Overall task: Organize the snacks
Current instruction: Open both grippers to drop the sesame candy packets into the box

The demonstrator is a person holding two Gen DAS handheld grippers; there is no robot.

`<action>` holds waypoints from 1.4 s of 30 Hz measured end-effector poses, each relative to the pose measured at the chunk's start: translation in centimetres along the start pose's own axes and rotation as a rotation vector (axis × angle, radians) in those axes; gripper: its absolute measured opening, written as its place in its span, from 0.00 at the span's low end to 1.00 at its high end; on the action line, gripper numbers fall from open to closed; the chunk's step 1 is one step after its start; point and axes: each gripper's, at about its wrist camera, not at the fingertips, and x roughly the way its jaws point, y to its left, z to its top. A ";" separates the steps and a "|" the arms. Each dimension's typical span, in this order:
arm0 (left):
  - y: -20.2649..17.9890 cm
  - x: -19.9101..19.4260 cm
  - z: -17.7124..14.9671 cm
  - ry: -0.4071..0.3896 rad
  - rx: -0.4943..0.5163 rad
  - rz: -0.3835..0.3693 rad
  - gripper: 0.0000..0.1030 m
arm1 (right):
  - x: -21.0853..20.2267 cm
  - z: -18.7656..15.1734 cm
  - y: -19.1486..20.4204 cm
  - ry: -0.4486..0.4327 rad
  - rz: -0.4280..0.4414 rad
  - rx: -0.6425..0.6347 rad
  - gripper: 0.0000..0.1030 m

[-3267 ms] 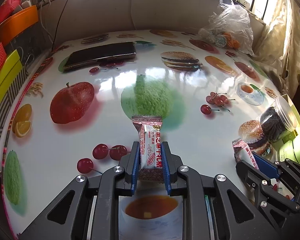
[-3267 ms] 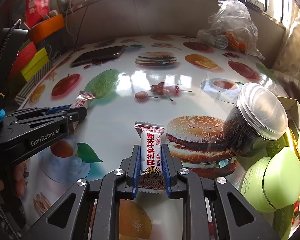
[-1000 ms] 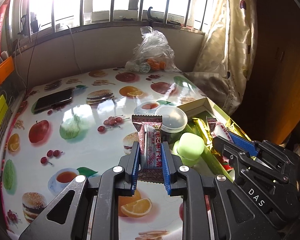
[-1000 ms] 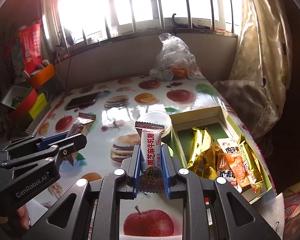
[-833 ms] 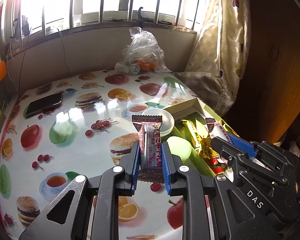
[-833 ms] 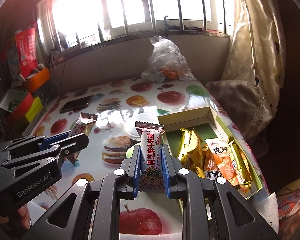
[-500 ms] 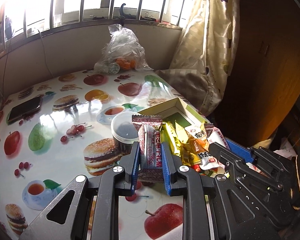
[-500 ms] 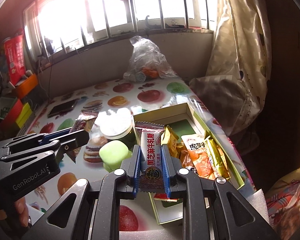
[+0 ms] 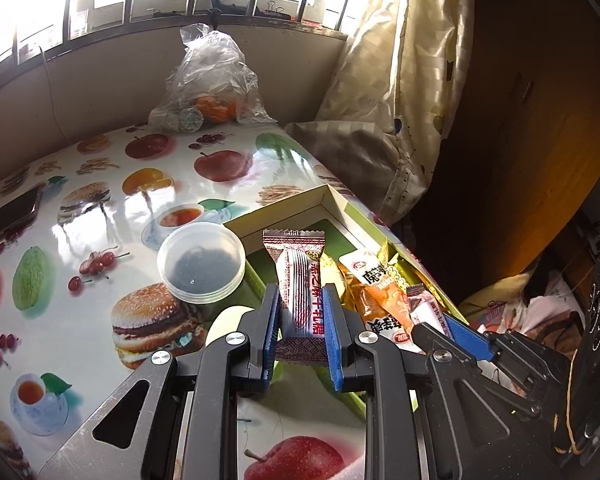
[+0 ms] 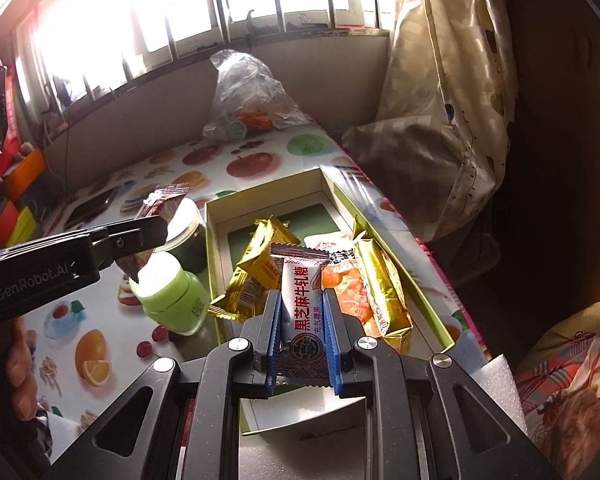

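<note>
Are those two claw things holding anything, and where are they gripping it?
Each holds a candy bar: left gripper and right gripper pinch their bars across the lower half.

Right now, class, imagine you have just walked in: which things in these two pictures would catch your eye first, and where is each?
First, the two candy bars: one upright in the left tongs, its candy bar above the open box, a matching candy bar clamped in the right tongs. Next, the gold and orange snack packets heaped inside that box. Behind, a clear plastic bag glows against the bright barred window.

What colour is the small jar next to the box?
Light green jar, lid included; the right wrist view shows it best.
</note>
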 end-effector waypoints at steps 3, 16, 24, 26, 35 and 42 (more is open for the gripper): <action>-0.3 1.0 0.0 0.020 -0.004 0.005 0.21 | 0.5 -0.3 -0.5 0.014 0.001 0.009 0.18; -1.7 3.9 0.1 0.067 0.004 0.002 0.21 | 2.7 -1.2 -1.0 0.064 0.006 0.007 0.18; -1.8 5.0 -0.2 0.086 0.001 0.006 0.21 | 3.3 -1.2 -1.5 0.058 0.003 0.015 0.18; -1.8 5.1 -0.2 0.090 -0.002 0.013 0.21 | 3.4 -1.2 -1.6 0.058 0.006 0.014 0.18; -1.8 5.3 -0.2 0.091 -0.001 0.016 0.39 | 3.2 -1.3 -1.3 0.049 0.022 0.005 0.27; -2.0 5.0 -0.3 0.089 0.000 0.024 0.39 | 2.8 -1.3 -1.2 0.042 0.021 0.006 0.33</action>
